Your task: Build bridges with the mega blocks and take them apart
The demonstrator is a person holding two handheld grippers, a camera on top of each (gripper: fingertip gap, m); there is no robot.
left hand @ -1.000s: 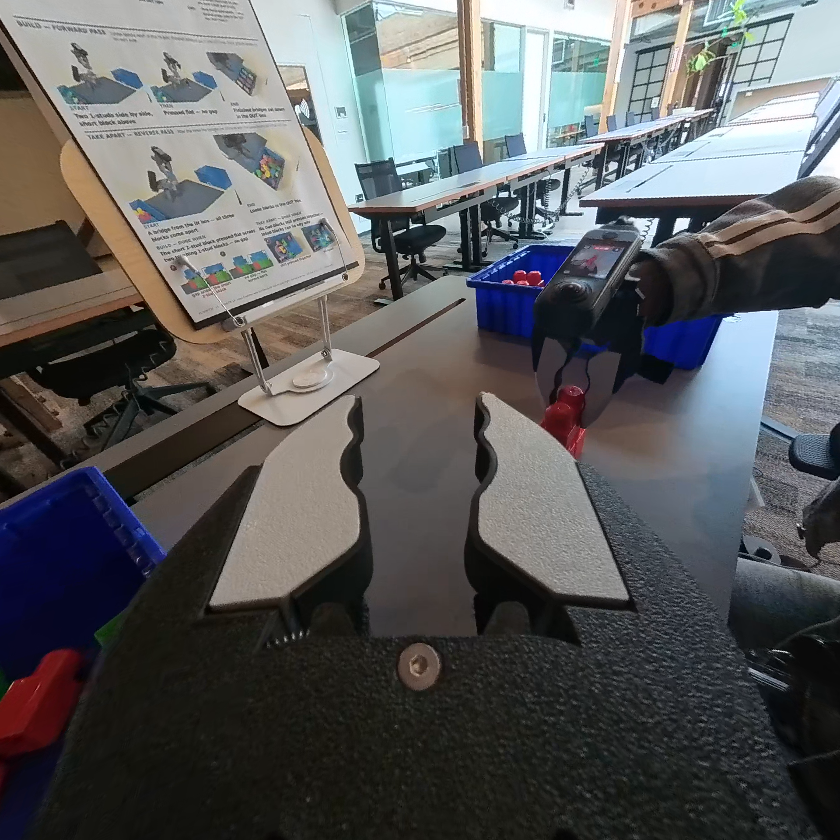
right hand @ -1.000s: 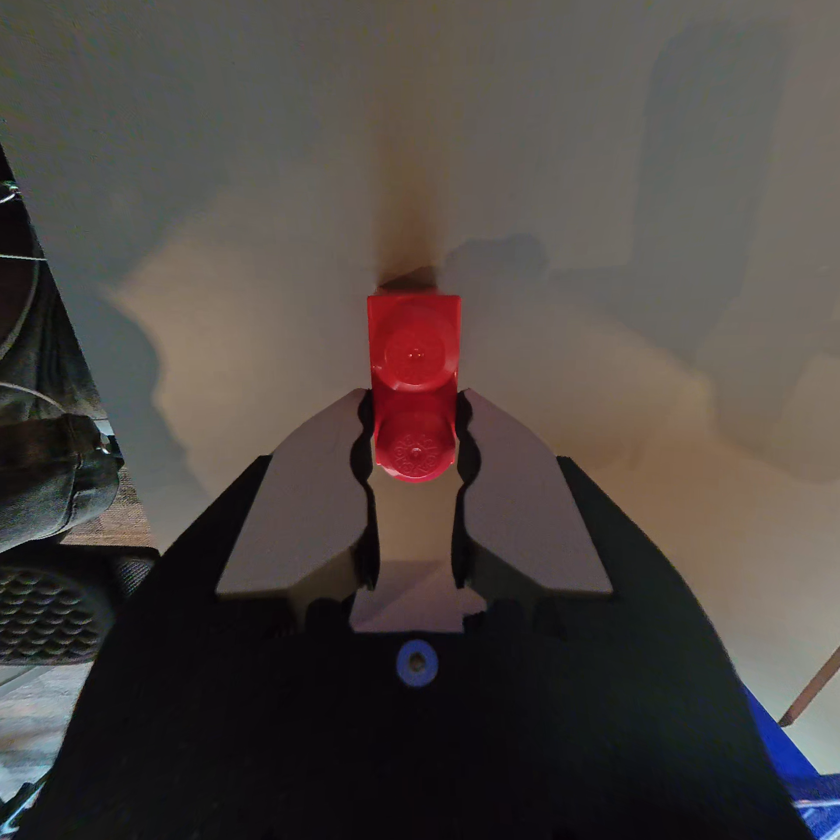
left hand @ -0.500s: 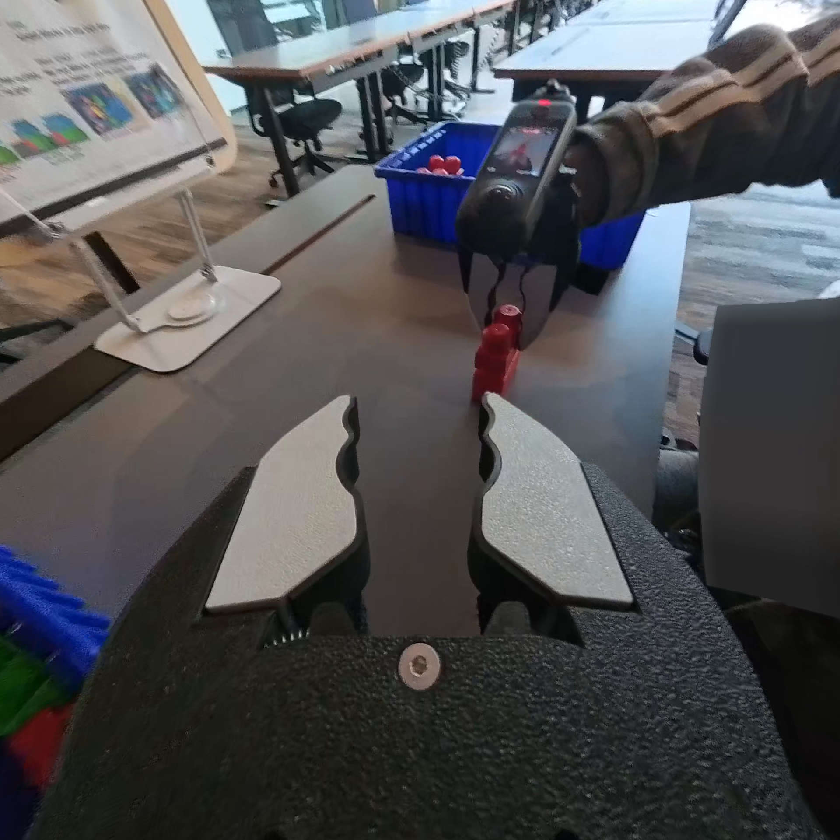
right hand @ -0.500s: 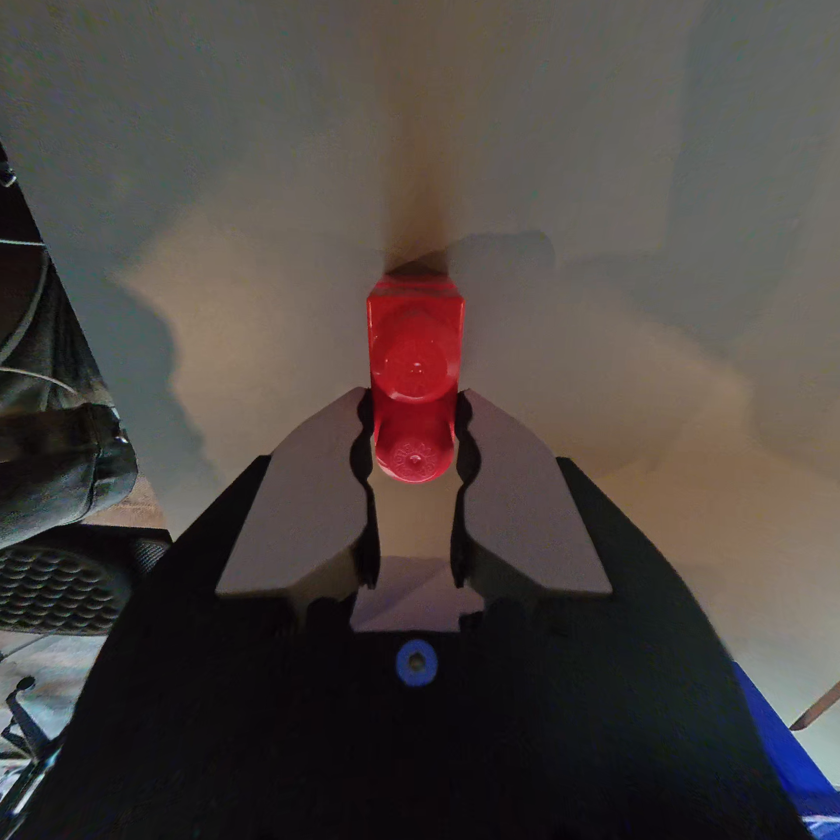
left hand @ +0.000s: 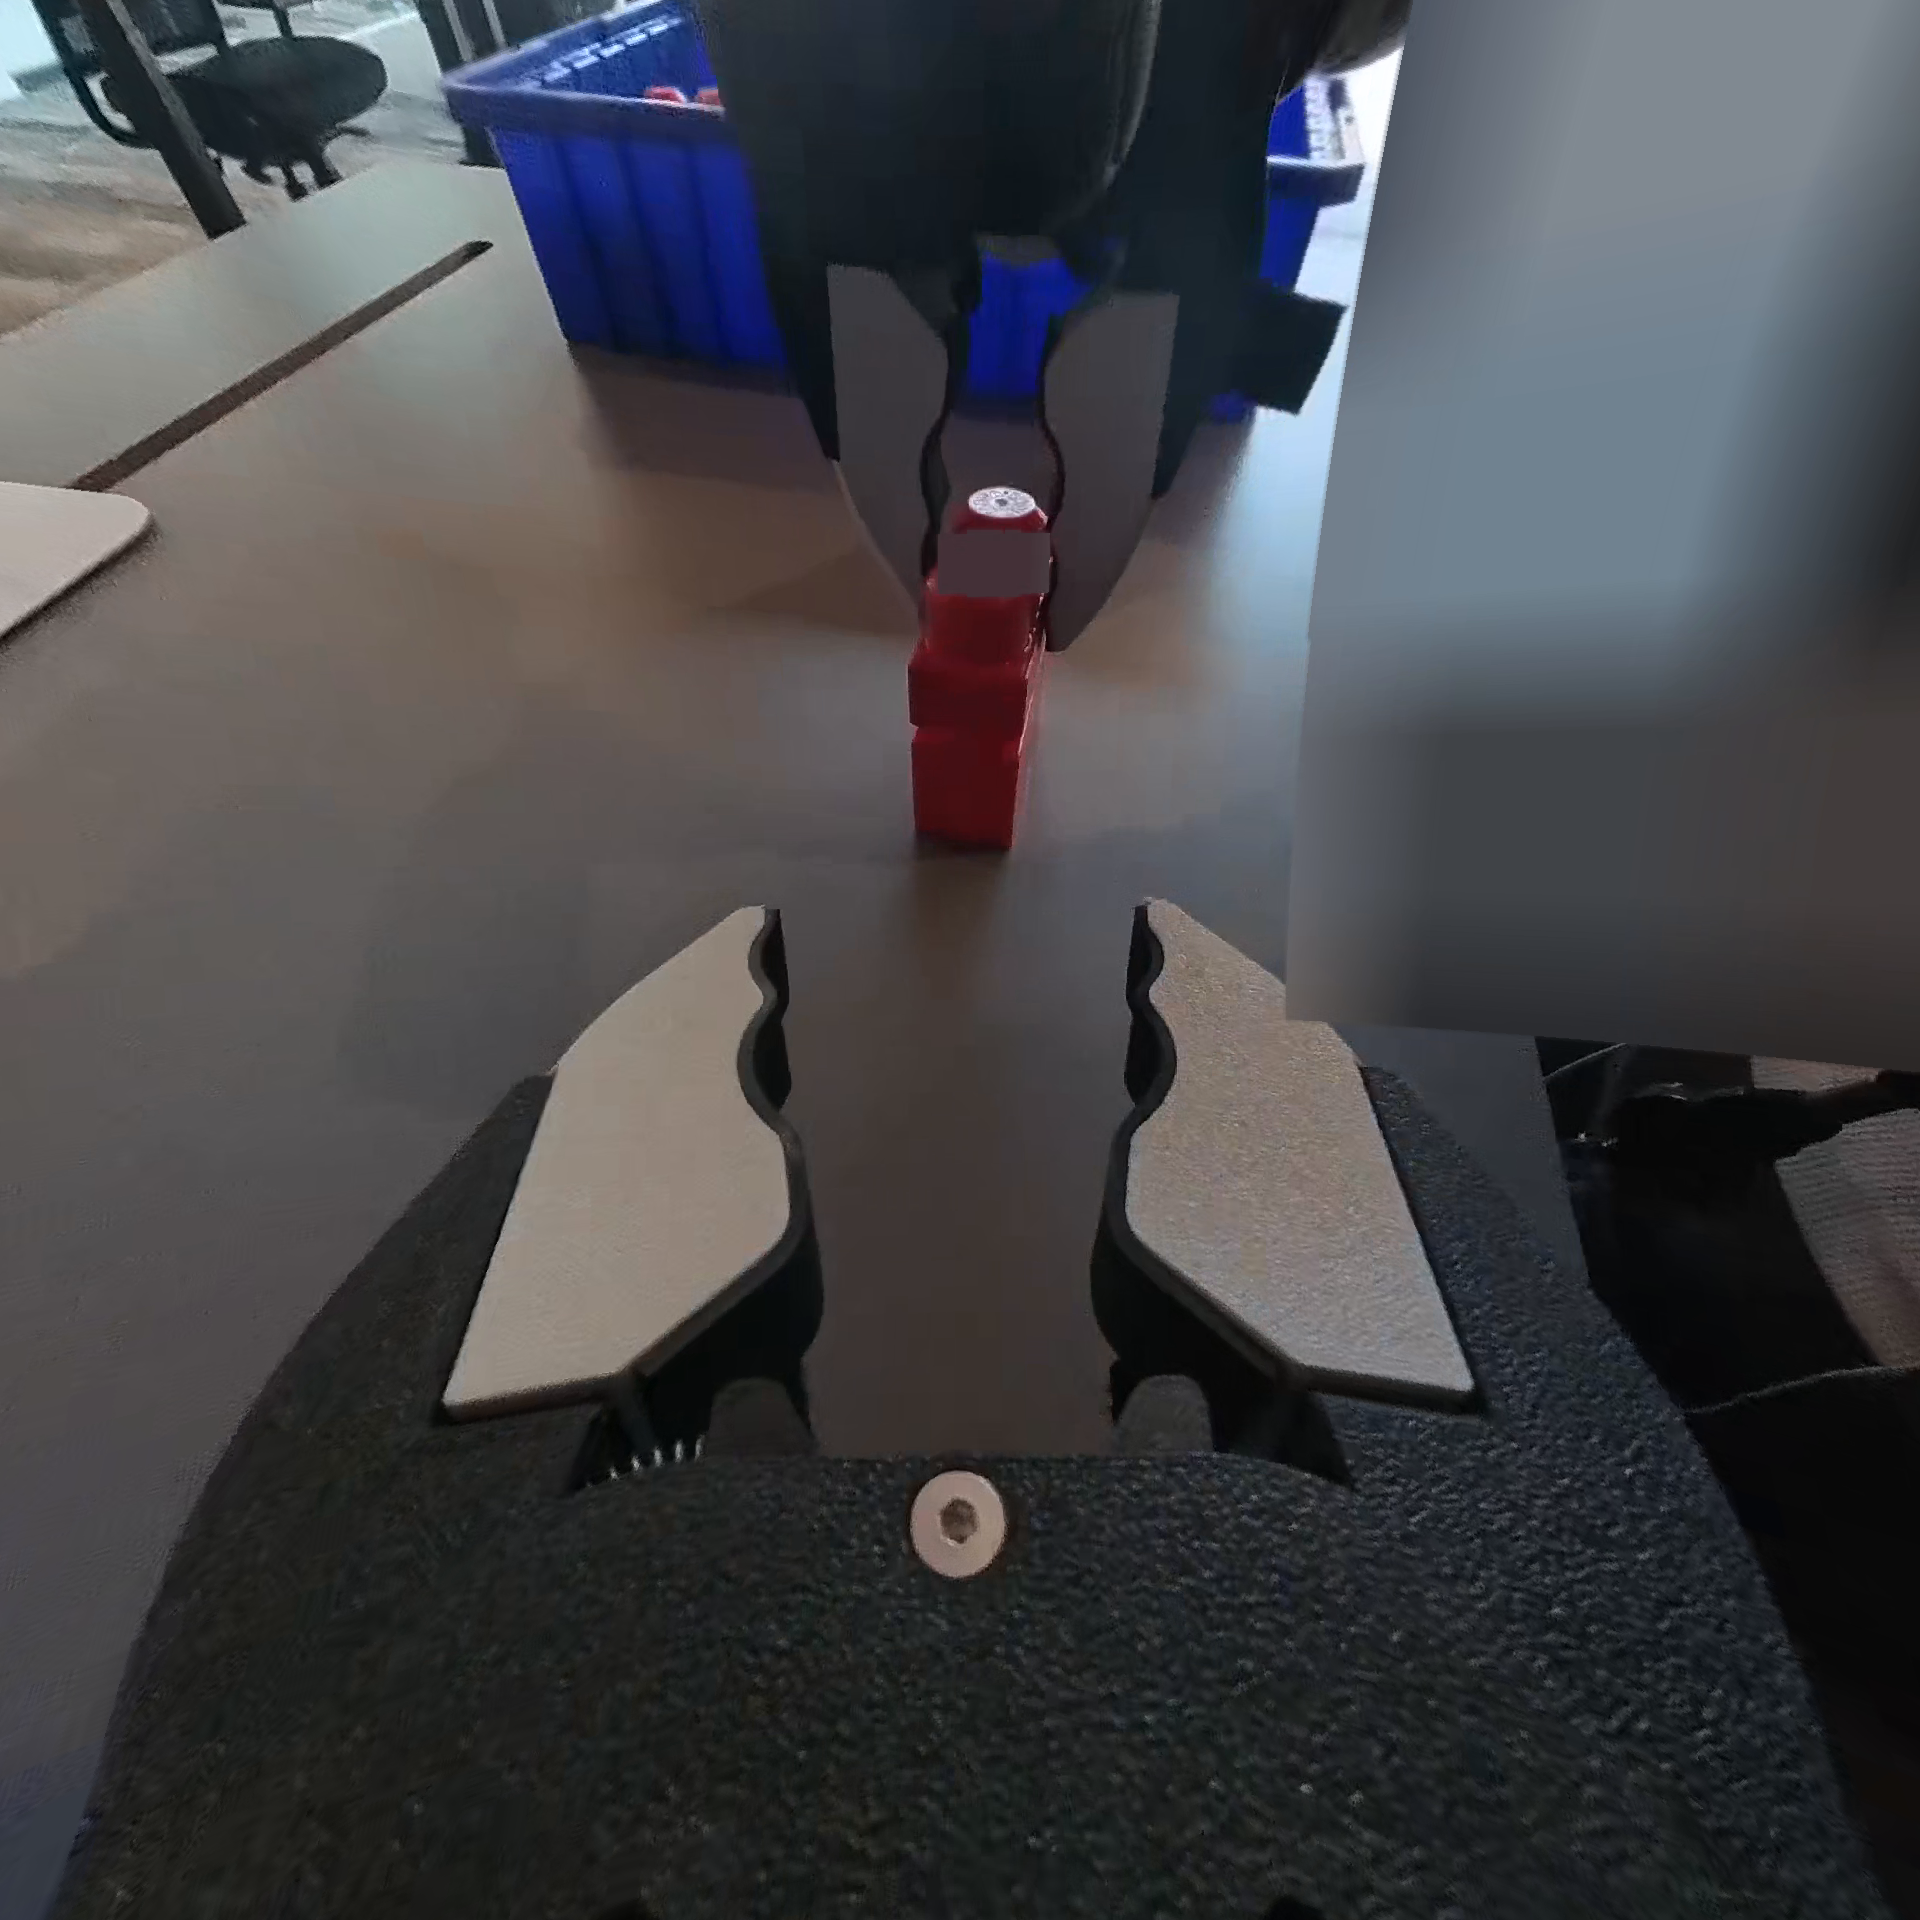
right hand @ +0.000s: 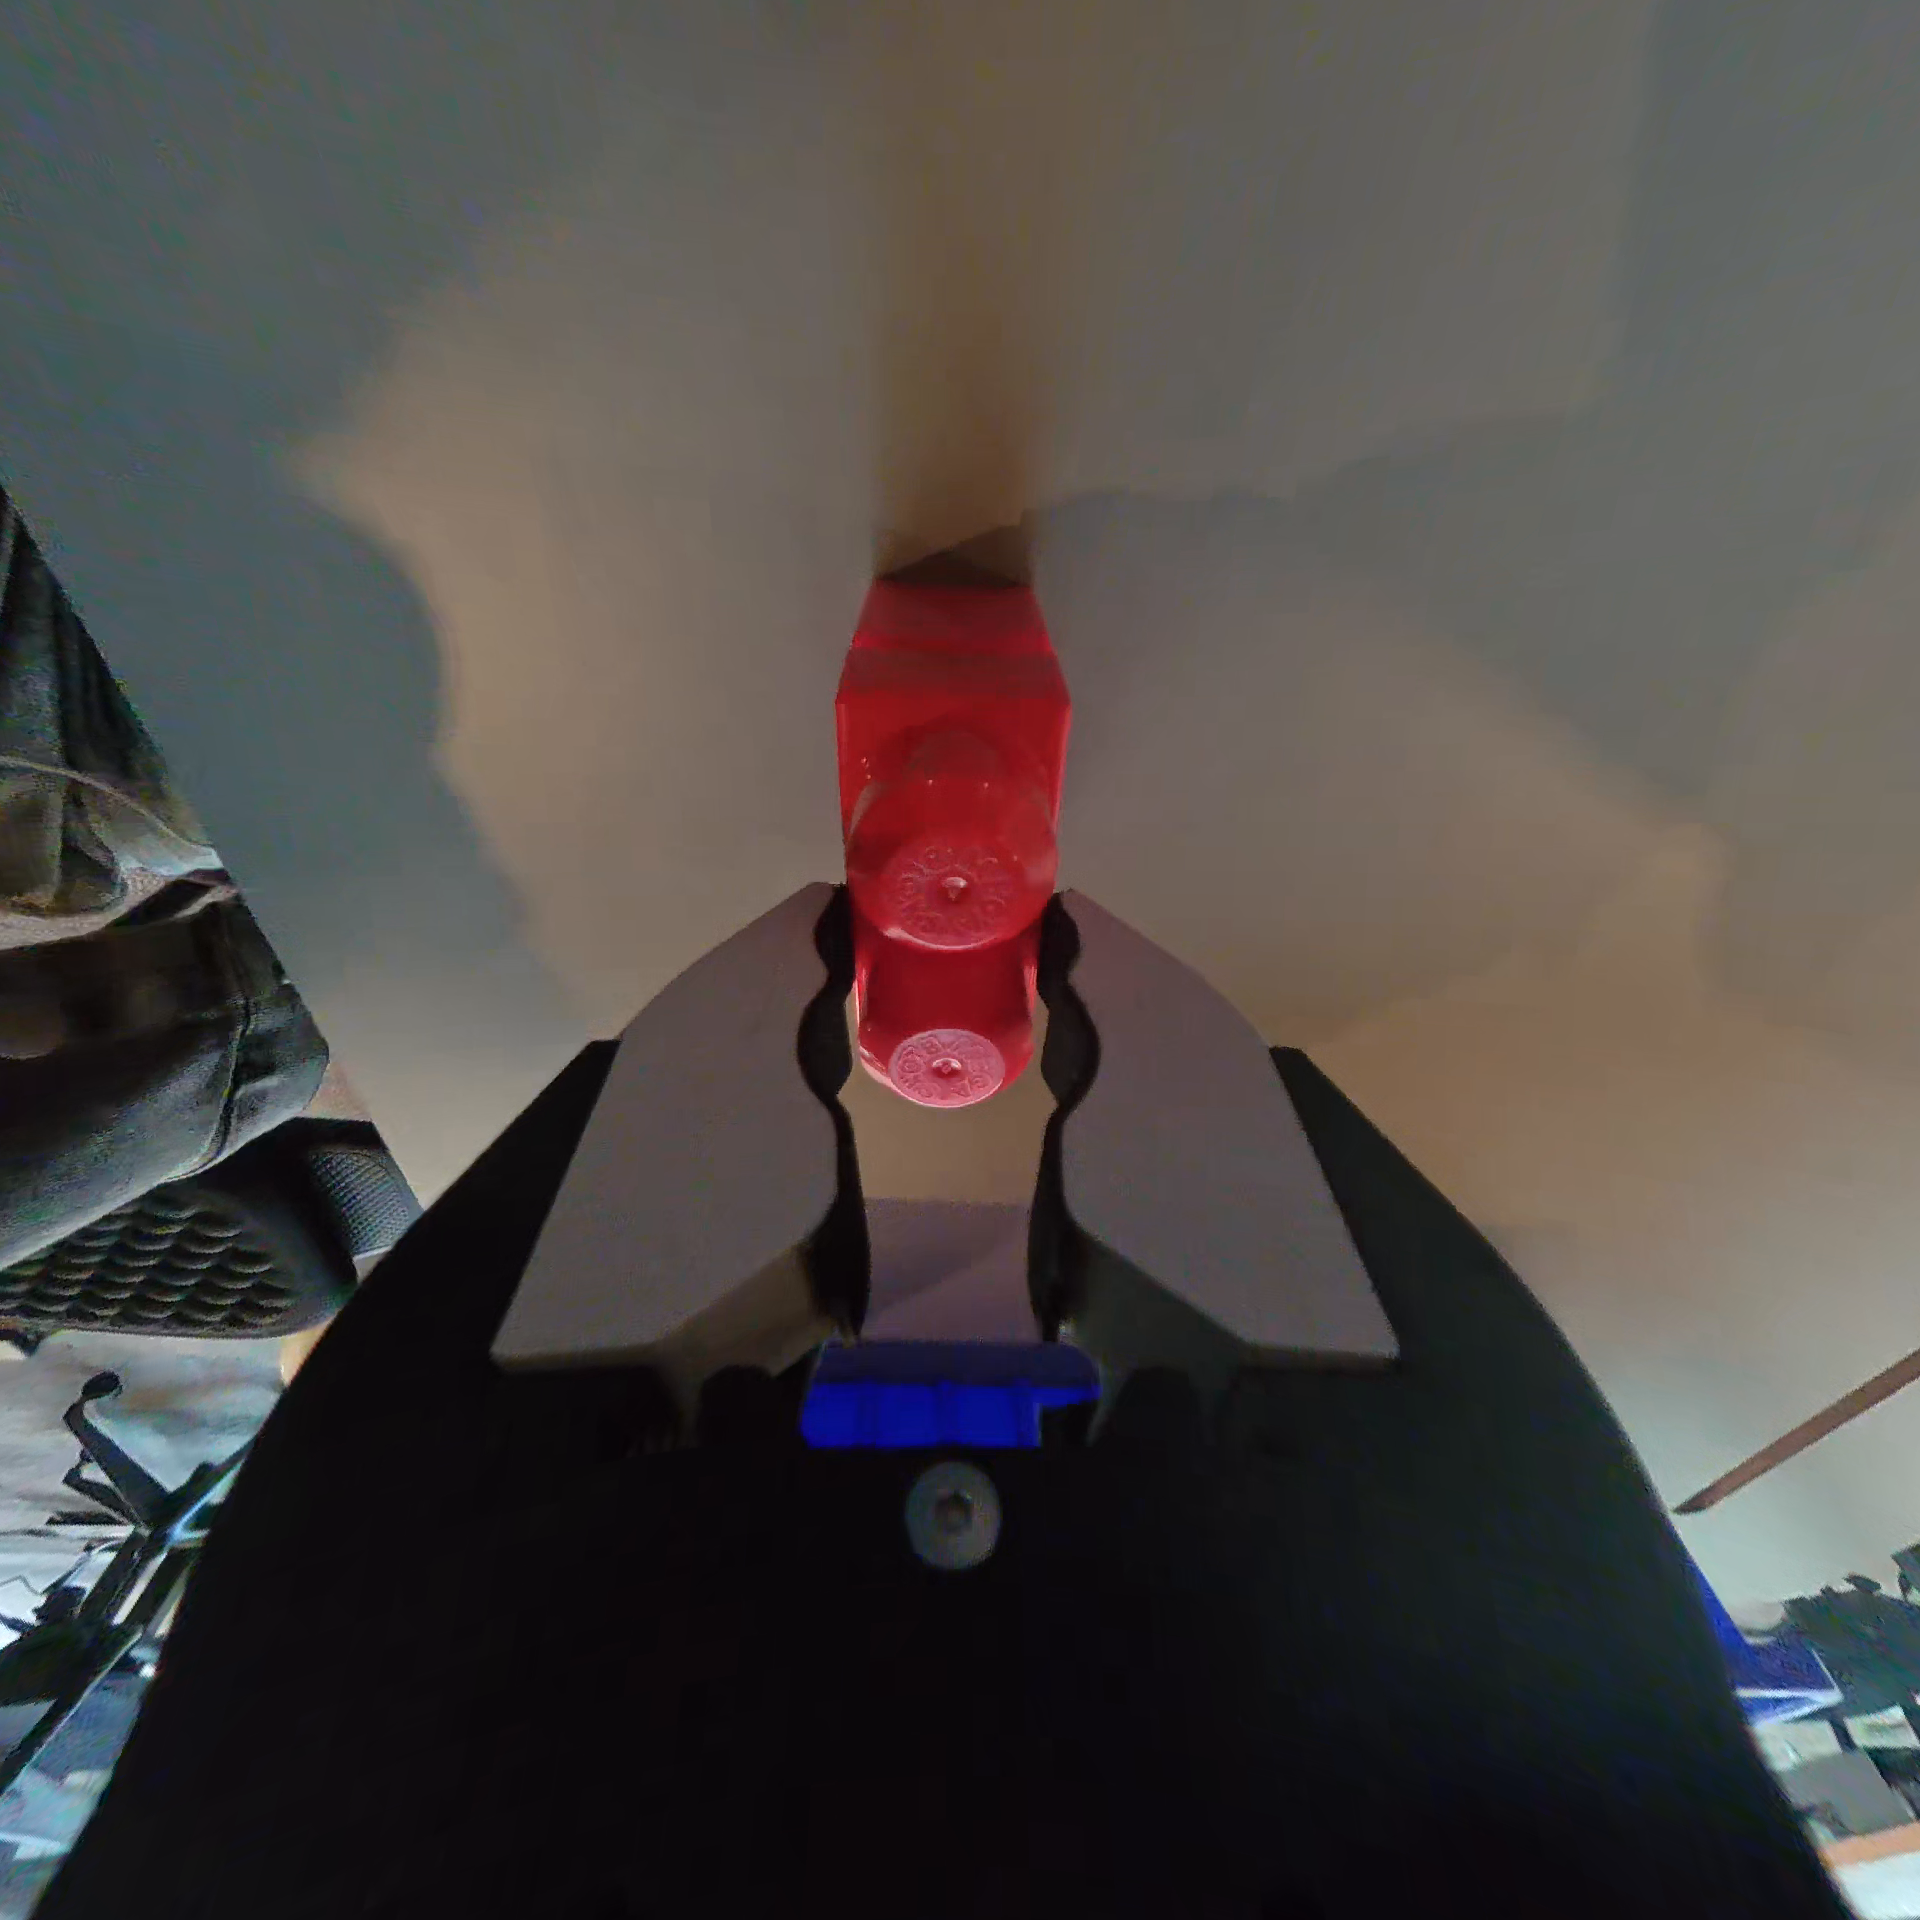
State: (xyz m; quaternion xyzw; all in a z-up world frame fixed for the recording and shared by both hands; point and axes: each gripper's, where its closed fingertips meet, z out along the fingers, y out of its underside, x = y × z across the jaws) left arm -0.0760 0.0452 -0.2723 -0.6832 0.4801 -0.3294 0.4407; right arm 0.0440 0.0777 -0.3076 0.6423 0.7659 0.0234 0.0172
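Block: red mega block (left hand: pixel 971 717) stands on the dark table (left hand: pixel 416 727), at 12 o'clock from the left gripper (left hand: pixel 956 935).
Right gripper (right hand: pixel 945 977): jaws closed on the block's rear studs, coming from above.
Left gripper: jaws apart, empty, pointed at the block's near end.
Bin: blue bin (left hand: pixel 644 239) beyond, at 11 o'clock.
Risk: uneven pull on one end could tip the block or slip it free, if the left closes off-centre.

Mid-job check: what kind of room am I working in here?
Most likely an open office or lab workroom. The work happens on a long dark desk top, a black swivel office chair stands on the floor beyond it, and a blue ribbed plastic bin for blocks sits at the desk's far end.
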